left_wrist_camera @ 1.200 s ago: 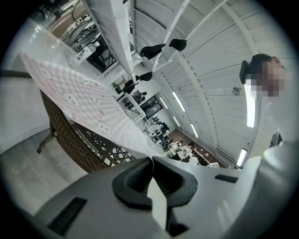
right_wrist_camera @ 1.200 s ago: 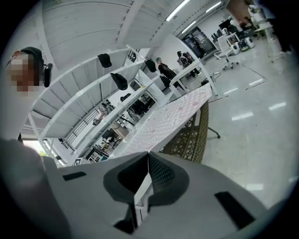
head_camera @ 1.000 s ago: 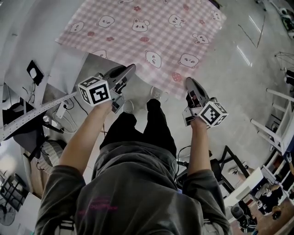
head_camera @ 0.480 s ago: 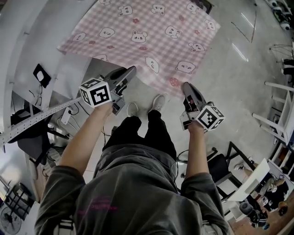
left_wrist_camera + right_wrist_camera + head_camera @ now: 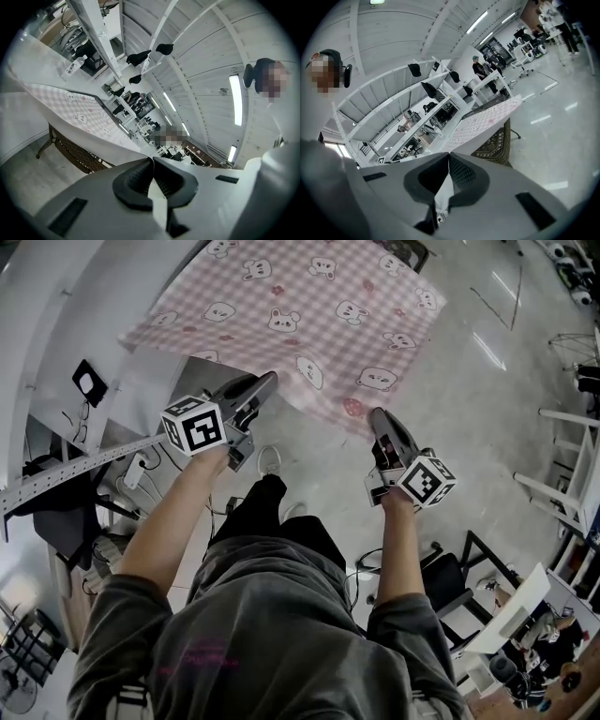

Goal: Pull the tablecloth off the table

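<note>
Wicker table [image 5: 496, 146] shows beneath tablecloth [image 5: 309, 324] — gripper views only.

No legible text, labels or numbers.

One shoe [image 5: 293, 512] has stepped back toward frame centre — in both gripper views the tablecloth [image 5: 79, 115] and wicker table [image 5: 77, 152] look smaller, farther off.
</note>
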A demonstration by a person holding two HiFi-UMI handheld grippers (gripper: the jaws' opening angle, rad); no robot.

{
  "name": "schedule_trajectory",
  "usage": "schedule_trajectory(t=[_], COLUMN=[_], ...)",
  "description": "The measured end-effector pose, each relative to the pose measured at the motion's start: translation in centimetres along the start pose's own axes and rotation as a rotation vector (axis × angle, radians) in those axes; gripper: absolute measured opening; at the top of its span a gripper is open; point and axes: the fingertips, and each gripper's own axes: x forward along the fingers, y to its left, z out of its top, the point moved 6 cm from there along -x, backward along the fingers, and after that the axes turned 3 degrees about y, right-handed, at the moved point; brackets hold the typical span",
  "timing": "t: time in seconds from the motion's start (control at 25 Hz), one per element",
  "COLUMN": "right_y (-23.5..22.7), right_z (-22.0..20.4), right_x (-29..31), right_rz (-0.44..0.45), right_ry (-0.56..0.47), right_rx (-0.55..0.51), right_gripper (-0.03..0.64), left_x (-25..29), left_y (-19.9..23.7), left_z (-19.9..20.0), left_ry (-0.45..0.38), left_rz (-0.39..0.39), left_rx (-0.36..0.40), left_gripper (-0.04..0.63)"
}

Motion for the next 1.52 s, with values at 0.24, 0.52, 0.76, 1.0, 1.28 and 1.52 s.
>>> schedule_trajectory(t=[0.24,0.52,0.76,1.0,1.28,1.52], right_y=[1.4,-2.4,-2.4,-1.1,0.5,2.0], right_z=[1.5,8.0,8.4,6.6,3.9,0.9], right_x=[0.1,8.8,8.6,6.3,3.1,-0.5], right_rz=[0.022,0.071,0.105,0.135,0.143,0.171], right_ry=[-0.012,-0.157,-0.188,-0.196,-0.205,-0.226], right_rx=[-0.004,-0.135,-0.17,-0.191,-0.194,-0.217], right_gripper=[0.005,0.003,0.005,0.004,0.003,0.004], left_x=[-0.1,7.0,7.2,5.1,2.6,-0.1], left_y=[-1.2,5.4,4.6,2.5,0.2,-2.7], left_z=[2.1,10.0,10.3,8.4,5.7,2.7], left_ry=[-0.008,-0.095,-0.132,-0.16,-0.174,-0.181], left_rz=[-0.003,-0.111,-0.127,-0.136,-0.15,-0.172], left_rx=[0.018,0.162,0.205,0.222,0.24,0.273], left_gripper=[0.002,0.002,0.002,0.002,0.002,0.002])
